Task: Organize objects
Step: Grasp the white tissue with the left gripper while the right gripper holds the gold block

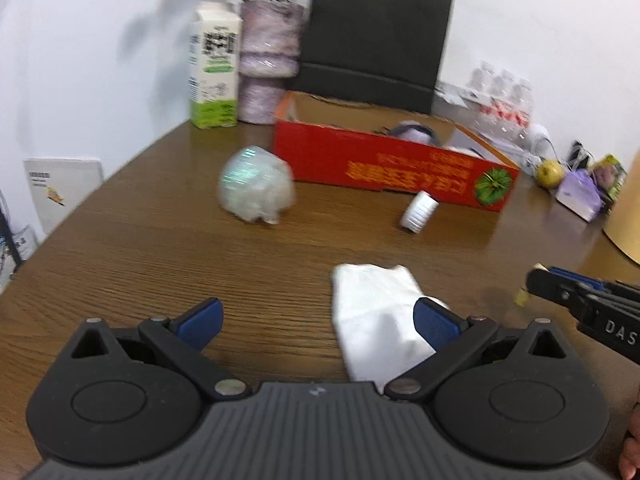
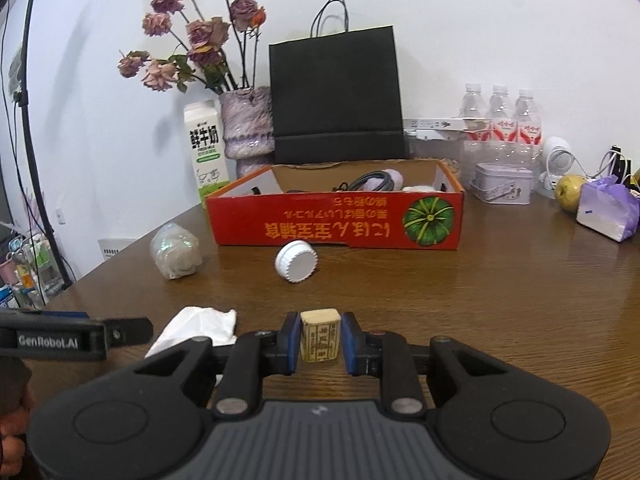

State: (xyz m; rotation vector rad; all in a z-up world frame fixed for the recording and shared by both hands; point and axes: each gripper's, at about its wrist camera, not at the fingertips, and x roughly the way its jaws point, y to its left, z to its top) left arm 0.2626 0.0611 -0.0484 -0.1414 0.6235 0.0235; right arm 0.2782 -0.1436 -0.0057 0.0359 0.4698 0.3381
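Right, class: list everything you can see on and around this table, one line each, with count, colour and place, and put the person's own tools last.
Table: one, brown wood.
Box: one, red, open, mid-table.
Bag: one, black, behind box.
Vase: one, pinkish, with dried roses, left of bag.
Carton: one, white-green, left of vase.
Bottles: three, clear, far right.
Tin: one, grey, right of box.
Fruit: one, yellow-green, far right.
Wrapped ball: one, whitish, left of box.
Cap: one, white, before box.
Tissue: one, white, near edge.
Block: one, tan, in right tool.
Left tool: open, over tissue.
Right tool: shut on block.
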